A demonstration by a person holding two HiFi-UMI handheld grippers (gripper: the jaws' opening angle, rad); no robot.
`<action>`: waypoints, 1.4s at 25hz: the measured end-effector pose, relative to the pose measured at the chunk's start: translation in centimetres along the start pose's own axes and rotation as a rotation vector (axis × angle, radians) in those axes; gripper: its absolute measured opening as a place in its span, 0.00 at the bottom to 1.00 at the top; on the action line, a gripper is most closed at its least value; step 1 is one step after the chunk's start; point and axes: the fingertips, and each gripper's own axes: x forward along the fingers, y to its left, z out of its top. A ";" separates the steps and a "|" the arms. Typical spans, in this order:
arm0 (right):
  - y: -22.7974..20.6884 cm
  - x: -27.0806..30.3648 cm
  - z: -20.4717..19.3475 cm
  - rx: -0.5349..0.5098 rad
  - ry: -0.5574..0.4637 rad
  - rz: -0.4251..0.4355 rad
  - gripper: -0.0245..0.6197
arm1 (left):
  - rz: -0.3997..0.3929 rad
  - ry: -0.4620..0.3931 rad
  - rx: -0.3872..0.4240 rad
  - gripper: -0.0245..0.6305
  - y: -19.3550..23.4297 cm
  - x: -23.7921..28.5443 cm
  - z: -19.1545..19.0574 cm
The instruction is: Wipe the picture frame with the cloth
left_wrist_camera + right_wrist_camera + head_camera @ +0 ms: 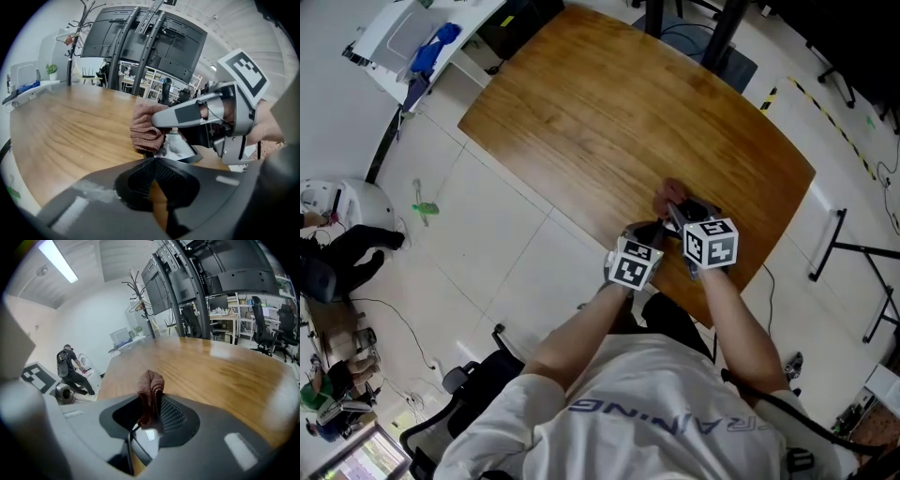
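Observation:
At the near edge of the wooden table [609, 112] I hold both grippers close together. My right gripper [680, 217] is shut on a folded brownish-pink cloth [673, 195]; in the right gripper view the cloth [151, 390] stands up between its jaws. Below the cloth lies a small picture frame [180, 149] with a black border and a glossy pane, and the cloth [145, 126] rests on its far end. My left gripper [661, 228] reaches the frame's near corner and looks shut on it. The frame's black edge [140, 439] shows under the right jaws.
A white desk with a blue object [431, 52] stands beyond the table's far left corner. Black screen stands [140, 42] rise behind the table. A metal stand [844, 248] is on the floor to the right, an office chair [459, 394] behind me on the left.

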 end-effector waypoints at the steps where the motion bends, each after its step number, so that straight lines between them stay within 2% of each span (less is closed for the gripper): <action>1: -0.2 0.1 -0.2 -0.001 0.009 -0.006 0.21 | 0.003 0.001 0.005 0.04 0.0 0.0 0.0; 8: -1.8 -0.9 -0.7 -0.029 0.029 -0.057 0.22 | 0.022 -0.003 0.019 0.04 0.1 -0.1 0.0; 24: -9.7 -8.7 -4.1 0.040 0.028 -0.199 0.22 | 0.048 -0.009 -0.013 0.04 0.3 0.0 0.2; 32: -11.1 -10.1 -5.3 0.051 0.032 -0.222 0.22 | 0.047 -0.012 -0.015 0.04 0.4 0.0 0.1; 35: -10.4 -10.6 -4.3 0.044 0.005 -0.218 0.22 | 0.045 -0.015 -0.020 0.04 0.3 -0.1 0.1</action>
